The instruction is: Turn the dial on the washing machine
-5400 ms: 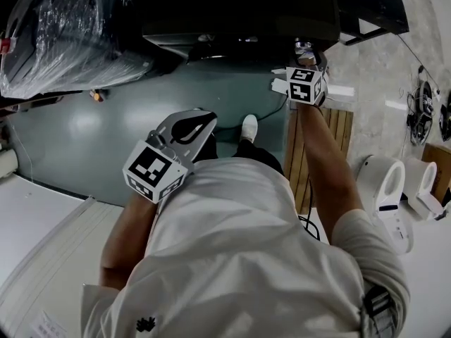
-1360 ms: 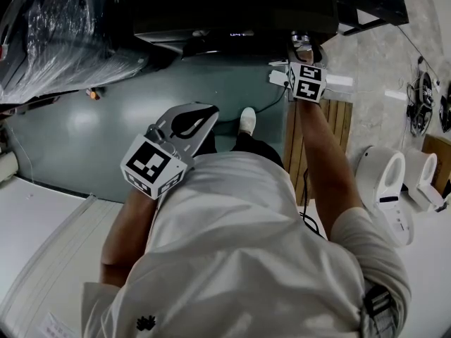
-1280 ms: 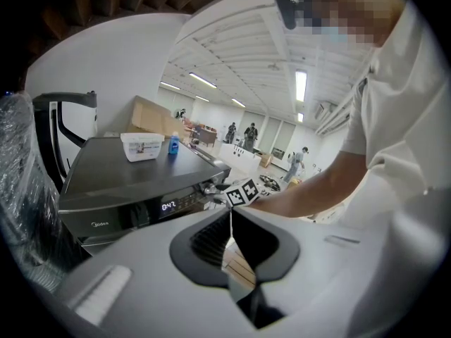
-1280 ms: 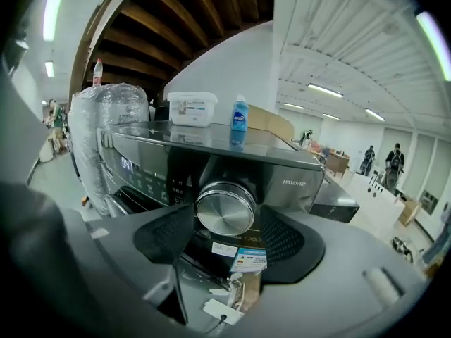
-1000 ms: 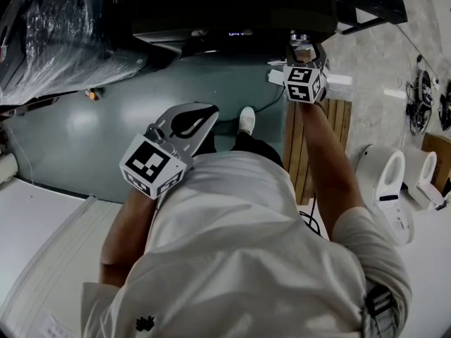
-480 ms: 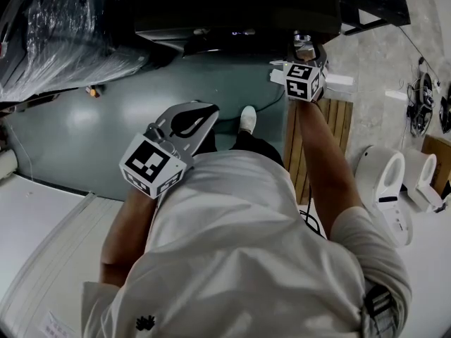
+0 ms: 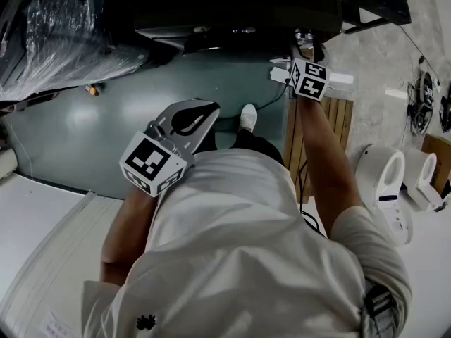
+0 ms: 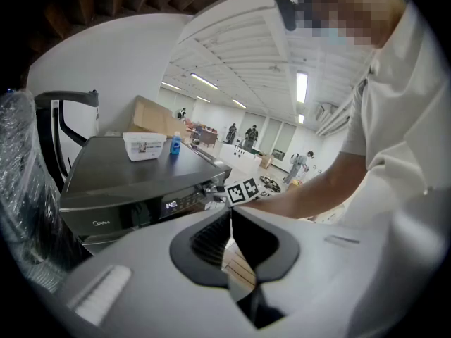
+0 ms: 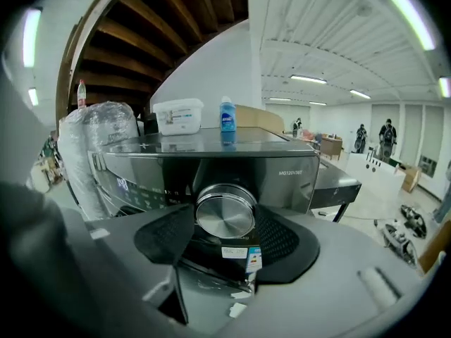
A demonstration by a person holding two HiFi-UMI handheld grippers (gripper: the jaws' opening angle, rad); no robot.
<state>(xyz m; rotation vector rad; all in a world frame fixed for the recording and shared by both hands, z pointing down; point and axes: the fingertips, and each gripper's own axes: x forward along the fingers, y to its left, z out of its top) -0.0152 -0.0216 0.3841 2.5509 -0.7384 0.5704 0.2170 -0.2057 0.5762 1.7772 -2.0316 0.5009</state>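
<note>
Head view looks down on a glossy green floor (image 7: 106, 125), with a wooden slatted mat (image 7: 340, 129) to the right and the dark washing machine (image 7: 232, 5) ahead. The right arm reaches straight forward, and the right gripper (image 7: 304, 46) is clamped on the round metal dial (image 9: 225, 213) on the machine's front panel. The left gripper (image 8: 230, 224) hangs near the body, jaws pressed together and empty.

Head view looks steeply down; right gripper view faces the dial (image 9: 225, 215) close up; left gripper view sees the same washing machine (image 8: 134, 182) from farther back
</note>
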